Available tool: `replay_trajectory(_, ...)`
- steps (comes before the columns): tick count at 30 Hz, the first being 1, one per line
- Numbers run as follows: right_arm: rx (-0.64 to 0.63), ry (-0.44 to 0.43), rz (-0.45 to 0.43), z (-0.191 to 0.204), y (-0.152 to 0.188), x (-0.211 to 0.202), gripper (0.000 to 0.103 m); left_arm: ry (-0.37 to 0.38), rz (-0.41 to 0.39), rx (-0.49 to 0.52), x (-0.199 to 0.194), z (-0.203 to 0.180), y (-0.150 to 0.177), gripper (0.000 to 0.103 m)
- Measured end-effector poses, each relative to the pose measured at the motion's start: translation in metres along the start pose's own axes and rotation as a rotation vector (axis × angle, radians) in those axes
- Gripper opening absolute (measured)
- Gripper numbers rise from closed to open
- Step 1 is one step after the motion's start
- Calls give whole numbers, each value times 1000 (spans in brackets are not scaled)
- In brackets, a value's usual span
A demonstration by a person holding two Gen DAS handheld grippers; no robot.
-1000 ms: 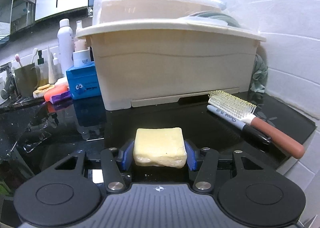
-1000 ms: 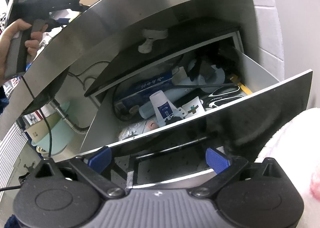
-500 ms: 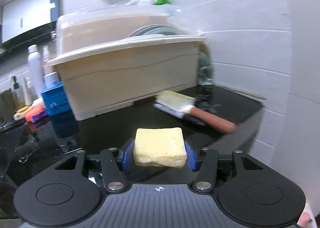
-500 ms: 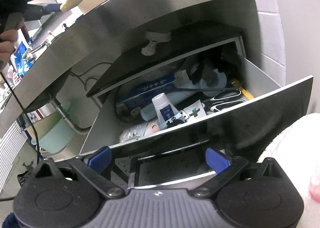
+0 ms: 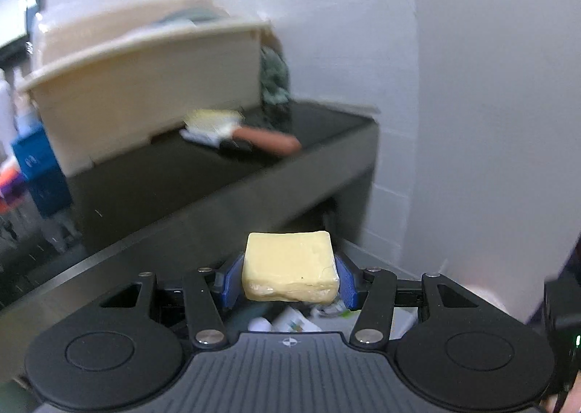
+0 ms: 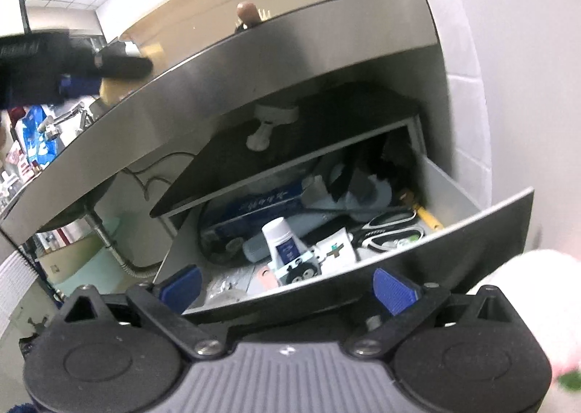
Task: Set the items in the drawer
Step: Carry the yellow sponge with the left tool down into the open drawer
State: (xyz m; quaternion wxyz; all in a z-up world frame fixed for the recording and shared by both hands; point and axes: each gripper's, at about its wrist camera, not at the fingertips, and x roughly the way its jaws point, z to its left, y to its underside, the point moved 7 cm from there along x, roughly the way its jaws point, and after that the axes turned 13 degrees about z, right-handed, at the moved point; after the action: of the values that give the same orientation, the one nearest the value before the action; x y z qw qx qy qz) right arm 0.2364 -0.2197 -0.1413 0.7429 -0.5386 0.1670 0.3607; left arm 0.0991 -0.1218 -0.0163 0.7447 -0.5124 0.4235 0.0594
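Observation:
My left gripper [image 5: 288, 277] is shut on a pale yellow soap bar [image 5: 288, 269] and holds it in the air past the front edge of the black counter [image 5: 203, 173], above the drawer's contents. The open drawer [image 6: 446, 235] shows in the right wrist view, full of several items: a white tube [image 6: 281, 238], scissors [image 6: 390, 233], a blue box [image 6: 261, 204]. My right gripper [image 6: 287, 284] is open and empty just in front of the drawer's front panel. The left gripper [image 6: 54, 64] also shows at the upper left there.
A beige plastic bin [image 5: 145, 86] stands on the counter. A hairbrush [image 5: 239, 131] and a marker [image 5: 218, 140] lie next to it. A blue box [image 5: 36, 173] is at the left. The white tiled wall [image 5: 472, 122] is on the right.
My left gripper has carried the soap off the counter, to the right and down over the drawer. My right gripper has backed a little away from the drawer front and still stands open.

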Motion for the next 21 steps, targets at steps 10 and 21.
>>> replay_trajectory(10, -84, 95, -50, -17, -13, -22, 101, 65, 82, 32, 65, -20, 11, 51)
replay_trajectory(21, -150, 195, -80, -45, -37, -32, 101, 122, 207, 143, 158, -45, 11, 51)
